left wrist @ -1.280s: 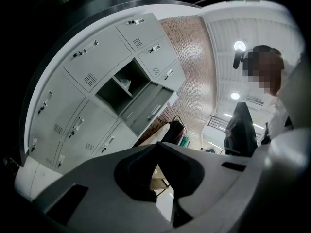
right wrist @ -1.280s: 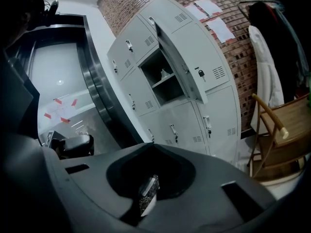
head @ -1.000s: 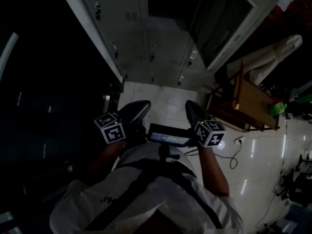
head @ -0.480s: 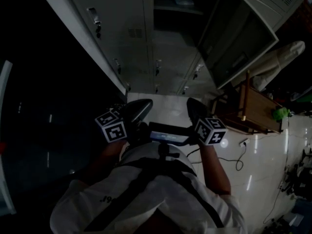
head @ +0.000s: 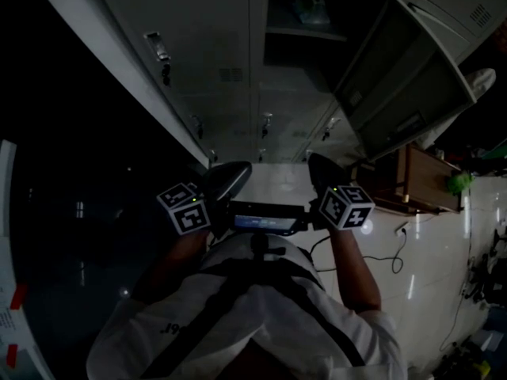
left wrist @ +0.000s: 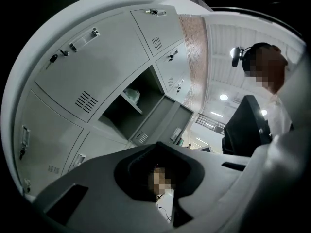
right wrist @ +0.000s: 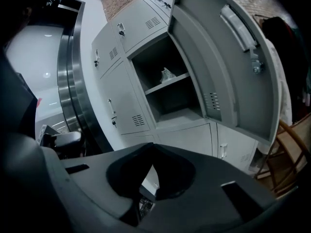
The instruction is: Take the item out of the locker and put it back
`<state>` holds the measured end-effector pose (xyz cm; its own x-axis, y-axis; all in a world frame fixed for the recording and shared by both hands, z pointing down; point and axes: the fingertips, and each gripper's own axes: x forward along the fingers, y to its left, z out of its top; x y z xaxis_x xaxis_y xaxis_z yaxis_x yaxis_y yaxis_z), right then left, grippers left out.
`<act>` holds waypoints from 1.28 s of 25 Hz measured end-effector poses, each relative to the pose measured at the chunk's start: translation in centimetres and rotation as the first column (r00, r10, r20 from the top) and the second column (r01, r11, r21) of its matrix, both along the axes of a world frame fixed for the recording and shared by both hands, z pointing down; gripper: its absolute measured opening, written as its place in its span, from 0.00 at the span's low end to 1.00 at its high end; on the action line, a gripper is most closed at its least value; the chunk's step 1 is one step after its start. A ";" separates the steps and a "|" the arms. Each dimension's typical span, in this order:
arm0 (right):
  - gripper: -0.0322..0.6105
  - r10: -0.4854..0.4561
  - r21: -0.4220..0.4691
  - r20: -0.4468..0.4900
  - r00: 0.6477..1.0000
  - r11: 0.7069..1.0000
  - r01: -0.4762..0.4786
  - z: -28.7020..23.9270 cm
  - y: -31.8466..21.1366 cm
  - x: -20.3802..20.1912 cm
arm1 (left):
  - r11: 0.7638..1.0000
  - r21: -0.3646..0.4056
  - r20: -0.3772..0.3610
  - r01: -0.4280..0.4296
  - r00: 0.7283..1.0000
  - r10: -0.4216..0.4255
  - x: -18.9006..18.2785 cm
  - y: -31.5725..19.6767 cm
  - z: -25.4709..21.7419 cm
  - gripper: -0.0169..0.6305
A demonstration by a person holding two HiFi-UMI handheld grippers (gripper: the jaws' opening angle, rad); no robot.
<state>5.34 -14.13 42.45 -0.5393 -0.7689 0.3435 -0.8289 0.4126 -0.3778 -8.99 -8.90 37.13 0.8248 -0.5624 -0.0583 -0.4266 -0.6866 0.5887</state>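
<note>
A pale crumpled item [right wrist: 167, 74] lies on the upper shelf of the open locker [right wrist: 170, 89], whose grey door [right wrist: 228, 67] swings out to the right. The same item [head: 310, 10] shows at the top of the head view and, small, in the left gripper view [left wrist: 132, 95]. Both grippers are held out at chest height, well short of the locker. My left gripper [left wrist: 155, 147] is shut with nothing in it, and my right gripper [right wrist: 151, 147] is shut and empty as well. From the head camera the left gripper [head: 231, 176] and right gripper [head: 321, 172] sit side by side.
Closed grey lockers [head: 214, 70] surround the open one. A wooden chair [head: 424, 184] stands to the right below the open door, with a green thing [head: 458, 182] beside it. A cable [head: 396, 240] lies on the glossy floor. A dark curved metal wall [right wrist: 73, 81] runs along the left.
Both grippers and the person have moved toward the lockers, which now fill more of the head view. The open locker's shelf and item have come into sight. Both jaws stay shut.
</note>
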 end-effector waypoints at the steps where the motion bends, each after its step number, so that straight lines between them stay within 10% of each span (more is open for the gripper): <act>1: 0.06 0.007 0.001 -0.007 1.000 1.000 -0.007 -0.1 -0.3 -0.3 | 1.000 0.002 -0.004 -0.008 1.000 0.008 -0.3 -0.4 -0.1 0.03; 32: 0.22 0.033 0.300 -0.148 0.988 0.954 0.013 -11.5 -16.3 0.1 | 0.981 0.191 0.030 0.043 0.998 -0.049 3.8 -12.2 -6.5 0.06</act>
<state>5.43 -30.47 30.99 -0.4915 -0.8535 0.1730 -0.8708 0.4792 -0.1099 -5.15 -21.13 30.63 0.8018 -0.5811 -0.1396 -0.4780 -0.7637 0.4339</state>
